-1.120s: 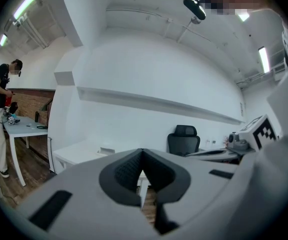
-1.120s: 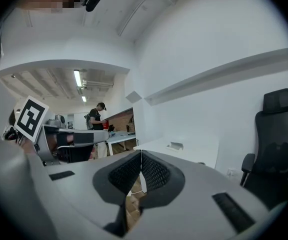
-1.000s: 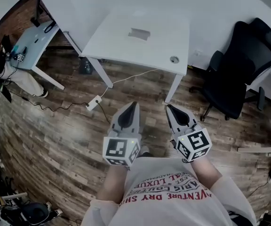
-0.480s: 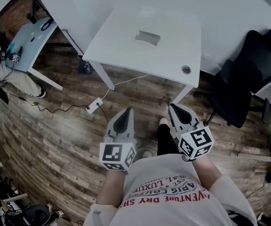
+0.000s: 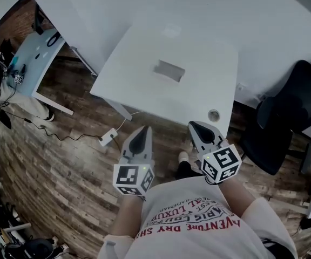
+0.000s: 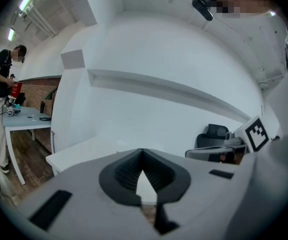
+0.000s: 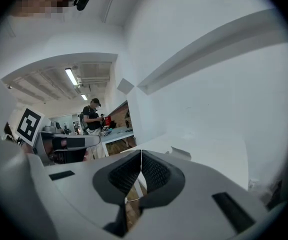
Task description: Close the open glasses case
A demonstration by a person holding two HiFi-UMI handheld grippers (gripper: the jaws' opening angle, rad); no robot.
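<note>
The left hand-held gripper (image 5: 144,129) and right hand-held gripper (image 5: 195,126) hang side by side at the person's chest, each with jaws pressed together on nothing. The open case (image 5: 169,70) lies well ahead of both on a bare white tabletop (image 5: 209,88). Closing it neatly probably means reaching in, steadying the base with one and pressing the lid down with the other. Wooden floor (image 5: 63,161) lies below them, and a black chair (image 5: 290,117) stands to the right.

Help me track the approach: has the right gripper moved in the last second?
Yes. The right gripper has advanced toward the white table; its tip now sits near the table's round cable hole.
</note>
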